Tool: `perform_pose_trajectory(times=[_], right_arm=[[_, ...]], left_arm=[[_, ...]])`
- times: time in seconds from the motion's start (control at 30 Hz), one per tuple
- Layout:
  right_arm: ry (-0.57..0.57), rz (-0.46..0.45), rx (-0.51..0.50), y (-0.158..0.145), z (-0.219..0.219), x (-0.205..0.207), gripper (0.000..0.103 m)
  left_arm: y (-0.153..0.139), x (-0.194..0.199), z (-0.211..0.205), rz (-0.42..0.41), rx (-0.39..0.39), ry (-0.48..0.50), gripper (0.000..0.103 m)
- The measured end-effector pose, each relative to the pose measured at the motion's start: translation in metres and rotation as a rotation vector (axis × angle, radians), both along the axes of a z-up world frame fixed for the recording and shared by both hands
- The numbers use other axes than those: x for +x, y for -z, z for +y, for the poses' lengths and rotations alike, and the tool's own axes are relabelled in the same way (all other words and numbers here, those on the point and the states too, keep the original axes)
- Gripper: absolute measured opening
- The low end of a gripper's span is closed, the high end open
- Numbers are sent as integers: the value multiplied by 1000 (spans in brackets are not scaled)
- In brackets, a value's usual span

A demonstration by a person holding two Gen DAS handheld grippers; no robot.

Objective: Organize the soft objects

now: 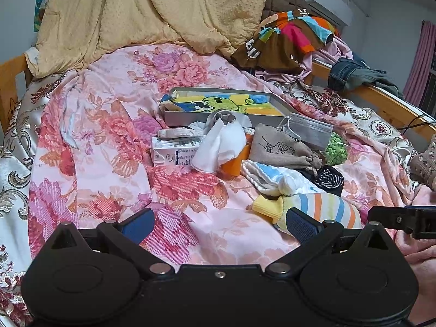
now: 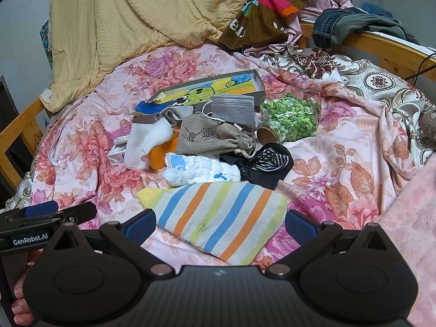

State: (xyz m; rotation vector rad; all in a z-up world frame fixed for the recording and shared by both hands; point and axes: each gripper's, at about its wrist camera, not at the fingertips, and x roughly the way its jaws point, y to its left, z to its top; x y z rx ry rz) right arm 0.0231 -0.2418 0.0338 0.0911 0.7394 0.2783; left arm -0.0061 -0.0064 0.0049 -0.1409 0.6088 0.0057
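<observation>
- The right claw (image 2: 219, 226) was spread wide, its blue pads on either side of the striped sock (image 2: 220, 218); whether the pads touched it could not be told.
- The striped sock lay flat on the floral quilt (image 2: 340, 169), directly between and ahead of the right claw's fingers, its yellow cuff toward the claw's left.
- The left claw (image 1: 219, 226) was spread wide and held nothing, hovering over bare floral quilt; the striped sock (image 1: 321, 208) lay just ahead of its right finger.
- Beyond the striped sock from the right claw lay a white quilted cloth (image 2: 201, 170), with a black dotted sock (image 2: 269, 163) to its right, the two touching.
- Farther ahead sat a beige drawstring pouch (image 2: 212, 137), a grey face mask (image 2: 234, 109) resting on its far edge, and a white cloth (image 2: 147, 141) to the left draped over an orange container (image 2: 160, 152).
- A corked glass jar of green pieces (image 2: 291, 120) lay on its side ahead and right of the right claw.
- A shallow tray holding a cartoon picture (image 2: 207, 90) lay at the far side of the pile.
- A white carton (image 1: 174, 152) lay ahead of the left claw, left of the white cloth.
- A yellow blanket (image 2: 141, 19) and piled clothing (image 2: 272, 8) stood at the far end of the bed.
</observation>
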Motion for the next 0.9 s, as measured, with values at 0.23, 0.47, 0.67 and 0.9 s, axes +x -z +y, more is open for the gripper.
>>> perform_pose_trajectory(times=[0.23, 0.47, 0.67, 0.9], right_arm=[[0, 0, 2, 0, 0, 0, 103], [0, 0, 3, 0, -1, 0, 103], [1, 1, 5, 3, 1, -1, 103], [-29, 20, 41, -1, -6, 1, 103]], left_arm=[[0, 0, 0, 0, 0, -1, 102], [0, 0, 0, 1, 0, 0, 102], [0, 0, 0, 1, 0, 1, 102], [2, 4, 4, 16, 9, -5, 102]])
